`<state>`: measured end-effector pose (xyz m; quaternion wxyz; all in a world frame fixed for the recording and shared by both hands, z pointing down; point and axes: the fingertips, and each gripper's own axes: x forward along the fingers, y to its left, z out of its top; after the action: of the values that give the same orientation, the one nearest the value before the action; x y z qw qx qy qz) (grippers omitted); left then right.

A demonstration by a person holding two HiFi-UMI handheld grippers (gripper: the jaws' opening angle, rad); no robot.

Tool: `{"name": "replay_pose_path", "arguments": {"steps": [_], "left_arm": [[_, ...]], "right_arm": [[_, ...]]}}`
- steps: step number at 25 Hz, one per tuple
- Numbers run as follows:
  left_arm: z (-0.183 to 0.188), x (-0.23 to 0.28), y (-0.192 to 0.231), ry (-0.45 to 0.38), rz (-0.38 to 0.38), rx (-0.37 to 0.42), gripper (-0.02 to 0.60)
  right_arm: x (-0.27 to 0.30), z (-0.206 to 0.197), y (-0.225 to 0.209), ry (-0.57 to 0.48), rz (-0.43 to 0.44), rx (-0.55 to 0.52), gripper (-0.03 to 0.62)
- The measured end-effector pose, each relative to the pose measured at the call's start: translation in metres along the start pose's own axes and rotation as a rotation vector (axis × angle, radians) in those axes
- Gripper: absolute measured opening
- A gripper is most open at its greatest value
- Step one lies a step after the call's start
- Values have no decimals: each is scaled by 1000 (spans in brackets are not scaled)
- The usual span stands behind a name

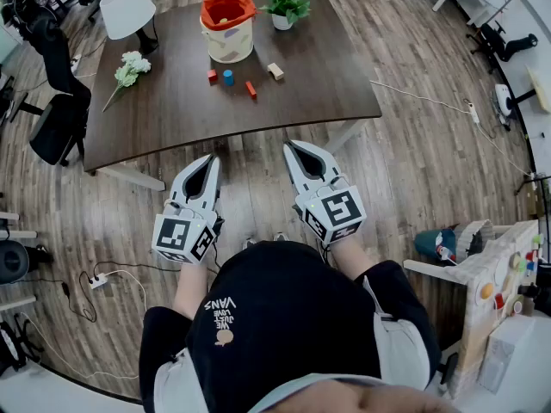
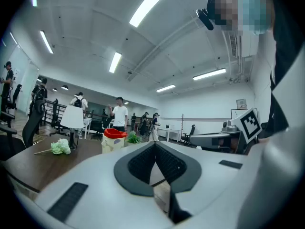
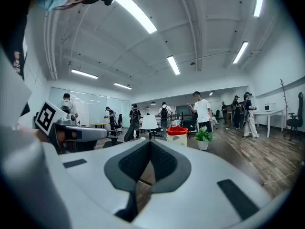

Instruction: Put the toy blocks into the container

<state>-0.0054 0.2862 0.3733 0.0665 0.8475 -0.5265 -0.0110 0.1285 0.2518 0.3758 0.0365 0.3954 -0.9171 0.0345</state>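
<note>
Left gripper (image 1: 212,160): jaws are sitting closed tip to tip, nothing between them. Right gripper (image 1: 290,149): same, jaws are pressing together and gripping nothing. Both are pointing level toward the desk (image 1: 155,119) and hanging over the wooden floor (image 1: 405,170) short of its near edge, well apart from any block.

Four blocks are lying in a loose group on the desk, just in front of the container (image 1: 228,31): red cube (image 1: 212,76), blue cylinder (image 1: 228,77), orange bar (image 1: 250,89), pale wooden block (image 1: 275,70).

Step in hand, by my reading: the approach for a first pick. To do it well, the jaws are needing to open before coming down, with one gripper taking one block and closing across flat sides. The bar is looking easiest across its narrow width.

Container is standing upright, red lining folded over the rim. A yellowish speck is showing inside; cannot tell what it is. Plant pot (image 1: 284,9) is standing just beside it
</note>
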Motion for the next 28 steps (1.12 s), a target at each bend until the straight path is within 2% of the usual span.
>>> {"name": "replay_pose_path", "arguments": {"steps": [15, 28], "left_arm": [[-2, 7, -8, 3, -2, -11, 11], [-11, 27, -21, -12, 59, -17, 11]], "right_arm": [[-6, 2, -6, -24, 20, 29, 18], [-8, -9, -29, -13, 89, 28, 18]]}}
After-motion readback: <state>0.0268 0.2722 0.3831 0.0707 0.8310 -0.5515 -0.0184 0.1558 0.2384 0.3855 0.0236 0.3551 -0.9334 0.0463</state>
